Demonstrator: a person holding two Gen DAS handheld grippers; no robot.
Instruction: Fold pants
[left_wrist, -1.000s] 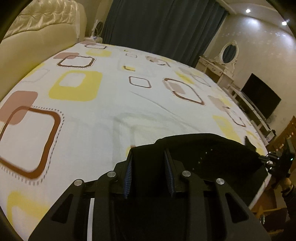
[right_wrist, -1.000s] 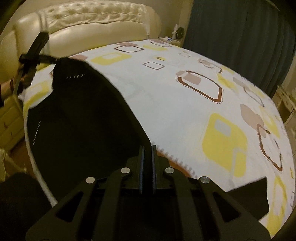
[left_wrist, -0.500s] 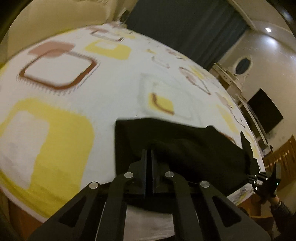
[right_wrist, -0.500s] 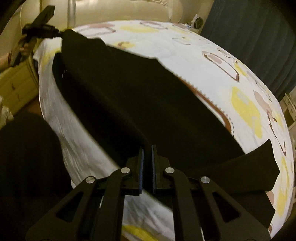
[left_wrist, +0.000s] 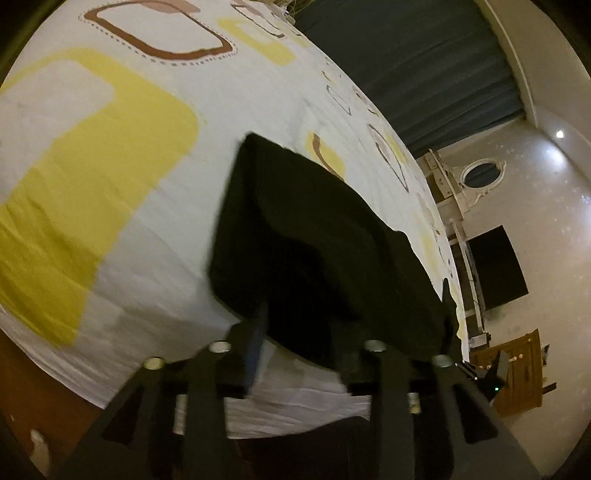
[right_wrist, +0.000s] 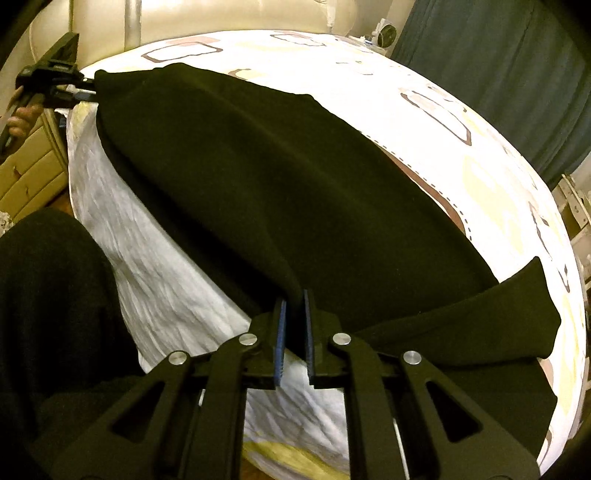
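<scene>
Black pants (left_wrist: 314, 229) lie stretched along the near edge of the patterned bed (left_wrist: 92, 166). In the left wrist view my left gripper (left_wrist: 299, 321) sits at one end of them. Its jaws are opening, the pads stand apart, and loose cloth lies between them. The right wrist view shows the pants (right_wrist: 295, 177) running from my right gripper (right_wrist: 293, 299) to the left gripper (right_wrist: 86, 94) at the far corner, held by a hand (right_wrist: 22, 118). My right gripper is shut on a bunched fold of the pants. One pant part (right_wrist: 480, 317) sticks out to the right.
The white bed sheet (right_wrist: 155, 258) hangs down the bed's side. A padded headboard (right_wrist: 221, 14) and a dark curtain (right_wrist: 498, 74) stand behind. A bedside cabinet (right_wrist: 26, 173) is at the left, the person's dark clothing (right_wrist: 48, 295) close by. A dresser (left_wrist: 480, 177) and TV (left_wrist: 495, 269) stand beyond.
Both grippers came down to the bed's edge and the pants now lie flat on it. The left gripper rolled, shut on the cloth, and its fingers have now spread apart.
</scene>
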